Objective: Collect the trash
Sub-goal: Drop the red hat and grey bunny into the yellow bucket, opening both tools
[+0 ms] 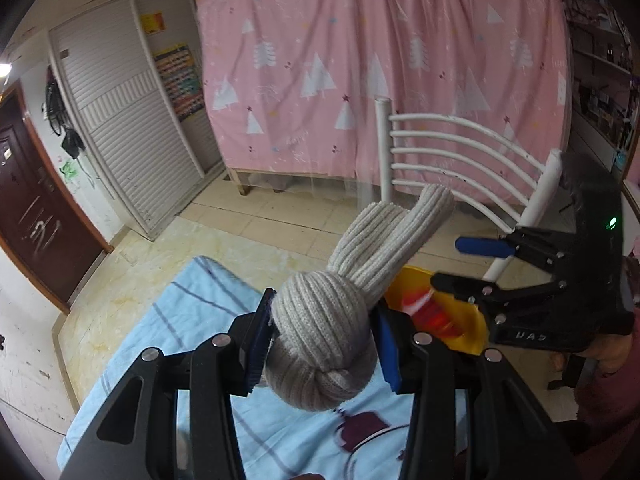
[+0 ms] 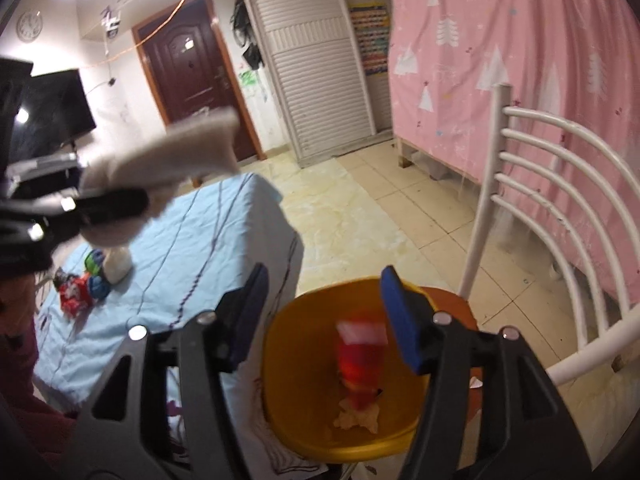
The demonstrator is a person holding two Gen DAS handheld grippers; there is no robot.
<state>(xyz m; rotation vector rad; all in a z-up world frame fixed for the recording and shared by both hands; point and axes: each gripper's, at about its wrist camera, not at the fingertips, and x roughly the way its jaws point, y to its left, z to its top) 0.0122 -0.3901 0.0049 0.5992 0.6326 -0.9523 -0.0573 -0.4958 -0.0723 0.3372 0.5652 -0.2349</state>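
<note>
left gripper clamps ribbed knitted knot | round yellow bin, perhaps plastic

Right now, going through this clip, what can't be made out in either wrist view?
- Red packet in the yellow bin: motion-blurred, print unreadable, right wrist view.
- Bin's lower part: cut off by right gripper arms.
- Small items on the bed: too small, blurred.
- Knotted grey sock: underside hidden by left gripper.
</note>
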